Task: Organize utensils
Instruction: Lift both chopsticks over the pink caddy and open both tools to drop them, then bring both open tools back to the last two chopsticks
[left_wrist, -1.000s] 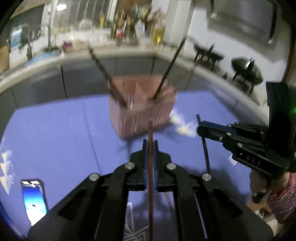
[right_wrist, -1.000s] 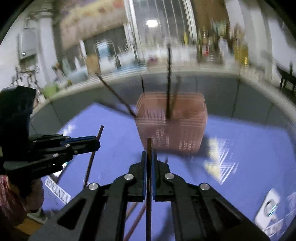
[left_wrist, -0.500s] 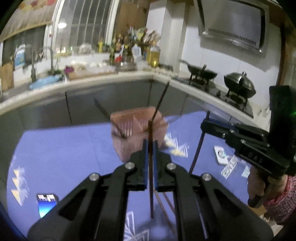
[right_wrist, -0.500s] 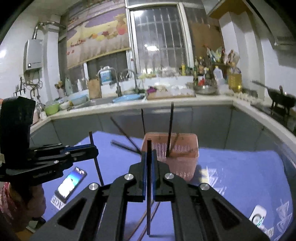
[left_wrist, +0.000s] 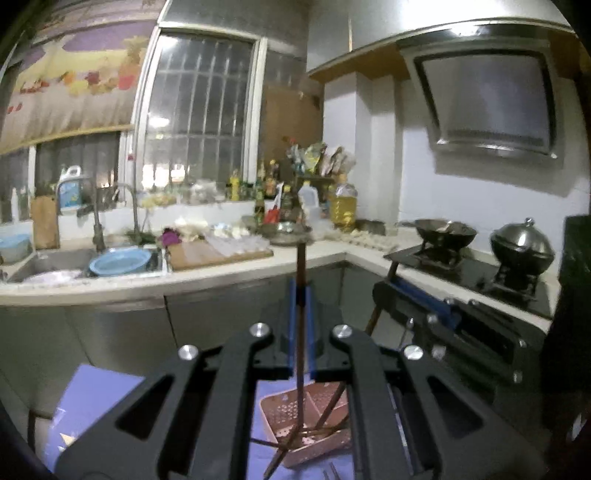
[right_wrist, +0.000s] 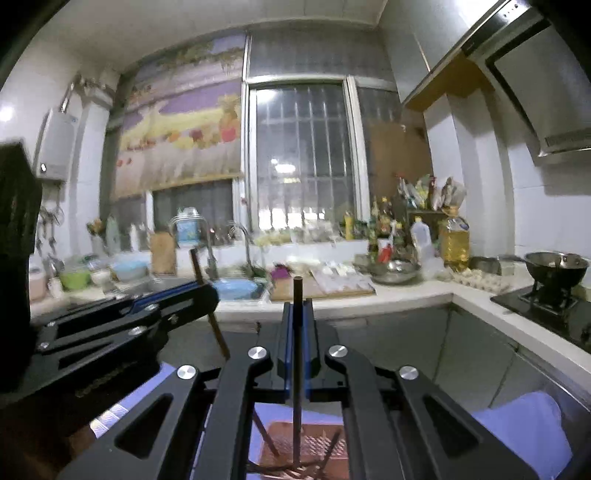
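Kitchen counters run behind everything, with a barred window over the sink (left_wrist: 55, 264) and a stove (left_wrist: 476, 273) along the right wall. Closest to the left wrist camera, the left gripper (left_wrist: 301, 291) has its blue-lined jaws pressed together on a brown chopstick (left_wrist: 301, 266), which stands nearly upright: its top end rises above the fingertips toward the counter edge, and its lower end drops down over the pink basket (left_wrist: 288, 410). That basket sits below the gripper on a purple mat (left_wrist: 92, 398), its mesh floor showing a divider and several more chopsticks leaning at slants, one tip poking out past its near wall. To the right of the basket and higher, the right gripper (left_wrist: 388, 291) reaches in from the side, a chopstick crossing it at a slight tilt. From the right wrist camera, the right gripper (right_wrist: 298, 306) is likewise clamped tight on a dark chopstick (right_wrist: 297, 332) held almost vertical, top end just above the fingertips, lower end hanging over the basket (right_wrist: 280, 439) directly beneath. Left of the basket and above it, the left gripper (right_wrist: 207, 291) carries its own chopstick (right_wrist: 208, 302), leaning a little from upright.
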